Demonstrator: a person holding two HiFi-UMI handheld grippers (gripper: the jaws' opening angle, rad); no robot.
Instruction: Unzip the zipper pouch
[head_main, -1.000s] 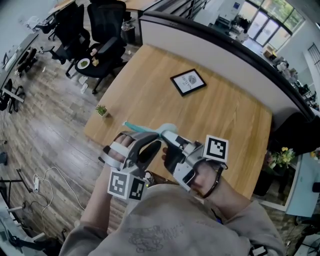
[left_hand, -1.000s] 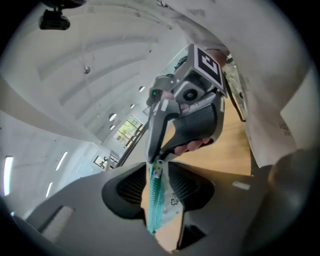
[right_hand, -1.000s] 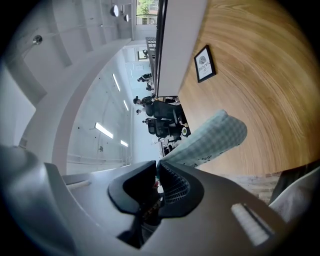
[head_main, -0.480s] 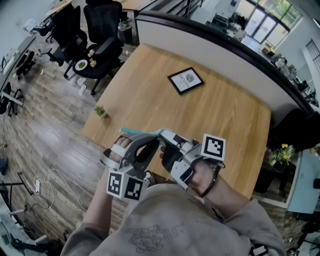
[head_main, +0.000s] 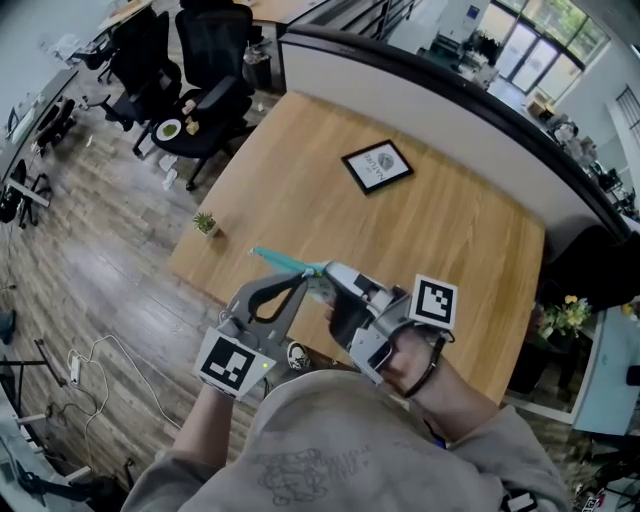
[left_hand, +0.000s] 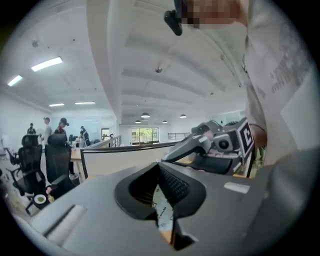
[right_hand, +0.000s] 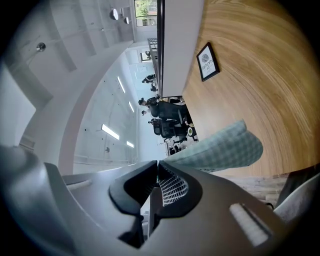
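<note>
A teal checked zipper pouch (head_main: 285, 262) hangs in the air over the near edge of the wooden table (head_main: 450, 230), stretched between both grippers. My left gripper (head_main: 306, 274) comes at it from below left. Its jaws have just been closing and now stand shut, and in the left gripper view a pale strip of the pouch (left_hand: 163, 212) sits between them. My right gripper (head_main: 326, 270) meets it from the right. Its jaws have also just been closing and stand shut at one end of the pouch (right_hand: 220, 150), which runs out to the right of them.
A framed picture (head_main: 376, 165) lies on the table farther out, and a small potted plant (head_main: 205, 222) stands at its left corner. Black office chairs (head_main: 205, 60) stand beyond the table. A dark-rimmed partition (head_main: 440, 90) runs along the far side.
My left gripper has rolled over, so a single marker face now shows, and its jaws have gone from open to shut at the pouch. The right gripper has kept its place.
</note>
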